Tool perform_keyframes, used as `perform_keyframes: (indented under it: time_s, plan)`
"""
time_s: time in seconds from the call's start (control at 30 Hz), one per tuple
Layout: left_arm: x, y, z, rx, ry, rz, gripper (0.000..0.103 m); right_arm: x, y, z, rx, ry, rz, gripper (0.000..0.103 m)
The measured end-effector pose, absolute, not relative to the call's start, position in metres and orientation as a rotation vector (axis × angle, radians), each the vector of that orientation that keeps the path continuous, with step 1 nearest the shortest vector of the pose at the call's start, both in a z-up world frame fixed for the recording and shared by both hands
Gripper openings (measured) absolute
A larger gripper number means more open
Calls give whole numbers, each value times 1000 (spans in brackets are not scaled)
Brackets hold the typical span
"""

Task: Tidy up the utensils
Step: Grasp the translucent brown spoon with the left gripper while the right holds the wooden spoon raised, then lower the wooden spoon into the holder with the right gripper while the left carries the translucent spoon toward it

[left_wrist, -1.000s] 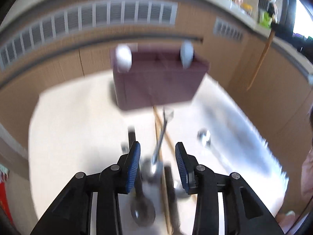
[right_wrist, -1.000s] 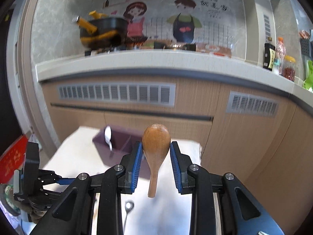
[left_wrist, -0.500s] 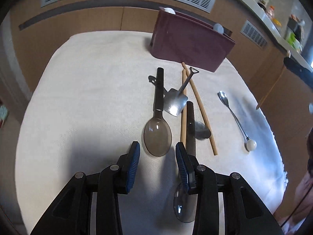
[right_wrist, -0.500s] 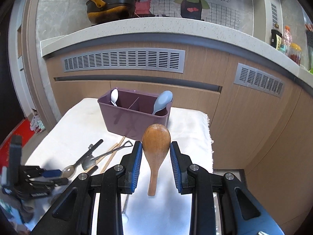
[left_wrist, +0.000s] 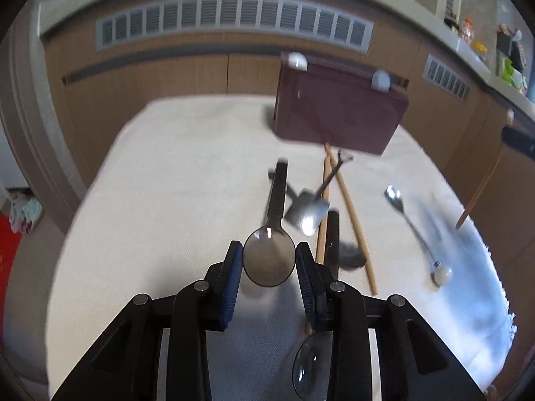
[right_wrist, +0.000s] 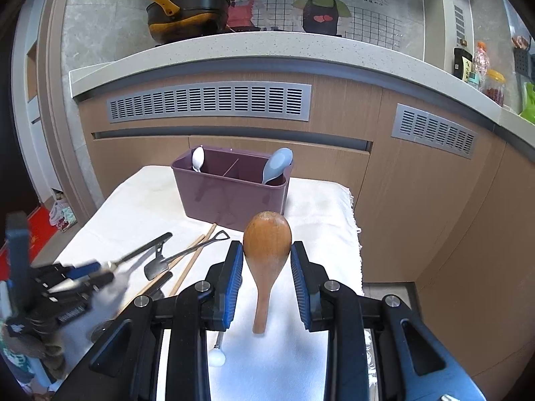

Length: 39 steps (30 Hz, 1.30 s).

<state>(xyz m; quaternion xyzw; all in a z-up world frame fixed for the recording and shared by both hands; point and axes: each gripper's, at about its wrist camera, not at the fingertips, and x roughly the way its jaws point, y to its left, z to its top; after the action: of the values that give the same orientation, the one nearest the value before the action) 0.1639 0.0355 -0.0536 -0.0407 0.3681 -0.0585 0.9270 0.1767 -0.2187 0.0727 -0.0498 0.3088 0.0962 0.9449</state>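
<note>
My left gripper (left_wrist: 269, 264) is shut on the bowl of a clear spoon with a black handle (left_wrist: 269, 260), lifted off the white cloth. My right gripper (right_wrist: 266, 262) is shut on a wooden spoon (right_wrist: 266, 247), held bowl up above the cloth. The maroon utensil holder (right_wrist: 230, 193) stands at the far side, with a white spoon (right_wrist: 198, 158) and a pale blue spoon (right_wrist: 277, 165) in it. Wooden chopsticks (left_wrist: 351, 214), a small metal shovel spoon (left_wrist: 309, 214), a second clear spoon (left_wrist: 311, 371) and a metal spoon with a white ball end (left_wrist: 414, 230) lie on the cloth.
The cloth-covered table (right_wrist: 321, 207) stands before wooden kitchen cabinets (right_wrist: 401, 200) with vent grilles. A counter above carries a black pot (right_wrist: 190, 13) and bottles. The left gripper shows blurred at the left in the right wrist view (right_wrist: 77, 280).
My left gripper has closed on the bowl of the black-handled clear spoon and raised it. My right gripper has held the wooden spoon and tipped down a little toward the holder.
</note>
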Motion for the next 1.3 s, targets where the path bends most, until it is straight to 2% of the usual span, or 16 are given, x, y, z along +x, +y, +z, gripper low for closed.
perform_keyframes:
  time_s: [0.2,0.33,0.87,1.1,1.3]
  plan:
    - [152,33,0,-57,605,-143,33,171,-216,79,-86,609,216,27]
    - [155,31,20,-48,572,-144,33,170,-214,79,-85,611,220,27]
    - [153,20,49,-9,529,-161,33,165,-211,89,-87,593,217,27]
    - [152,14,87,20,447,-177,33,164,-203,110,-109,539,220,27]
    - [156,1,148,72,316,-201,33,177,-199,157,-134,425,196,27]
